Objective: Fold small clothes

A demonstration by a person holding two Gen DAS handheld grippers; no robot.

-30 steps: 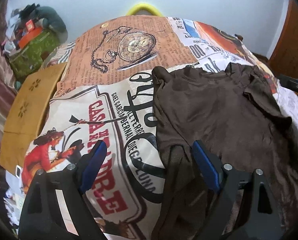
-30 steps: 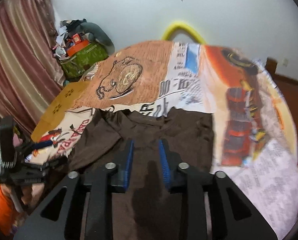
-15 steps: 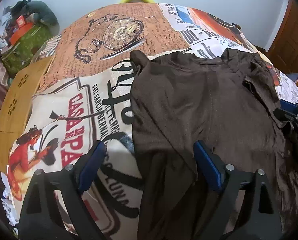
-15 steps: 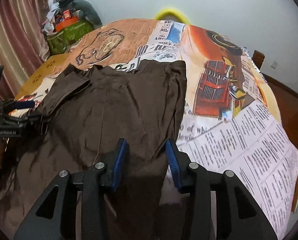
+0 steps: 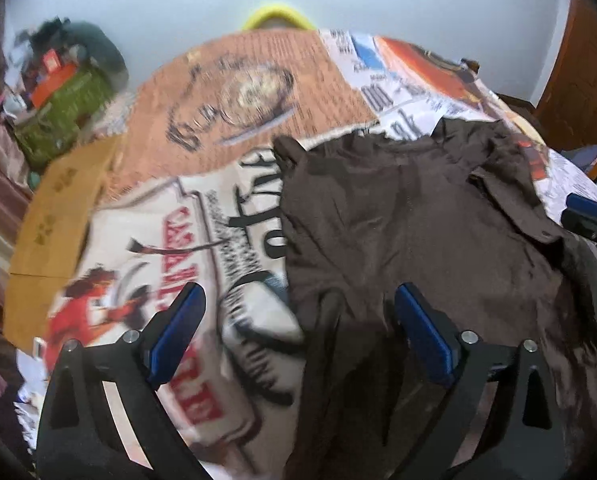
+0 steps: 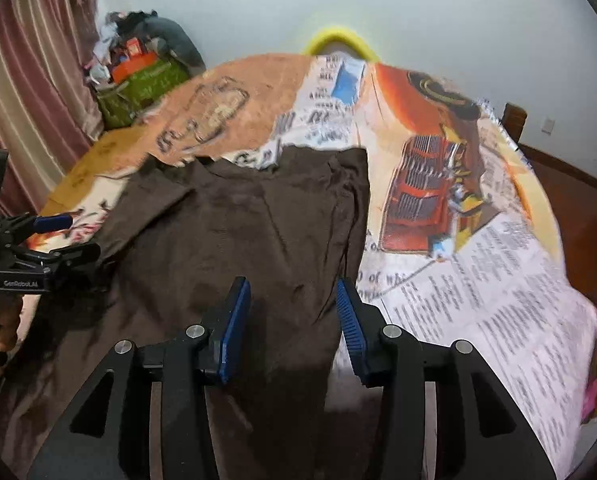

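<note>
A dark brown garment [image 5: 410, 232] lies spread on a bed with a printed cover; it also shows in the right wrist view [image 6: 234, 240]. My left gripper [image 5: 298, 320] is open and empty, astride the garment's left edge, just above the cloth. My right gripper [image 6: 294, 312] is open and empty over the garment's right edge. The left gripper also shows at the left of the right wrist view [image 6: 58, 236], and the right gripper shows at the right edge of the left wrist view [image 5: 590, 216].
The printed cover [image 6: 438, 200] spreads to the right of the garment. A tan box [image 5: 58, 208] sits at the bed's left side. A green bag with clutter [image 6: 138, 84] stands by the curtain. A yellow hoop [image 6: 338, 40] is behind the bed.
The right gripper has opened wider and shifted toward the garment's right edge. The left gripper stayed open and has shifted slightly at the garment's left edge.
</note>
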